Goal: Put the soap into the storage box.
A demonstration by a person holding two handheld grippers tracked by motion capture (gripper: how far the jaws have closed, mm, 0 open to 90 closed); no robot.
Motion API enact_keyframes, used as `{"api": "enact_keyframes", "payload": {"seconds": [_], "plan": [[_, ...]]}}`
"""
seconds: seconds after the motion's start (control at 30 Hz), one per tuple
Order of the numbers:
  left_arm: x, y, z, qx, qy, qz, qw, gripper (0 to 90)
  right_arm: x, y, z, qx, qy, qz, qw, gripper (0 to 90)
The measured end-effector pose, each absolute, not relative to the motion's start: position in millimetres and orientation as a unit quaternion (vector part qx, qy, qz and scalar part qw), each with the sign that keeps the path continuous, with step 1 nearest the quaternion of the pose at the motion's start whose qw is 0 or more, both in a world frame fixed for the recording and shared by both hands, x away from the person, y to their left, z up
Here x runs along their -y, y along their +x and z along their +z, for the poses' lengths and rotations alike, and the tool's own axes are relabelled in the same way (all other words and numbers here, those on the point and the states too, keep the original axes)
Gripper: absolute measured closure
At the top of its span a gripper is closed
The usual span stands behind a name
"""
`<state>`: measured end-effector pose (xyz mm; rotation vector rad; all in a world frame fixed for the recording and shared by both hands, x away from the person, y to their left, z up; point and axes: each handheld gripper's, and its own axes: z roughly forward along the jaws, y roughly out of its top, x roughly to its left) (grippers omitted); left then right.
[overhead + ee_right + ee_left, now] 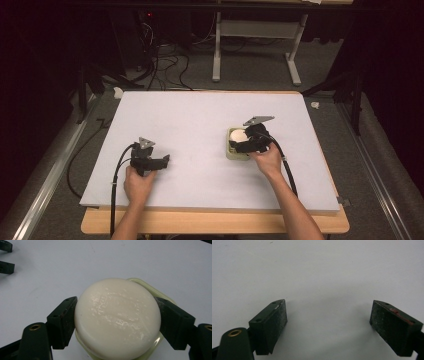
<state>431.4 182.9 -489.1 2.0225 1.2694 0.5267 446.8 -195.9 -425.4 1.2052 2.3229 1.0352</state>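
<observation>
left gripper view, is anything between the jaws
No, the left gripper stands open over the bare white table with nothing between its jaws.

L gripper (328, 320) jaws wide apart, low over table; R gripper (117, 320) jaws clamped.

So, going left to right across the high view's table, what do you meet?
Left gripper, open over the bare table → pale green dish with the white soap bar → right gripper, shut on the soap bar.
</observation>
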Motion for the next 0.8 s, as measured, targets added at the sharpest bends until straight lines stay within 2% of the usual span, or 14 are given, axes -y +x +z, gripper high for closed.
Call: {"api": "enact_keyframes", "payload": {"seconds": [0.8], "plan": [[-183.0,431.4,-489.1,-0.488,0.778,0.202,0.341,14.6,190.6,458.7,-442.2,-0.825,0.431,0.326,0.166,23.6]]}}
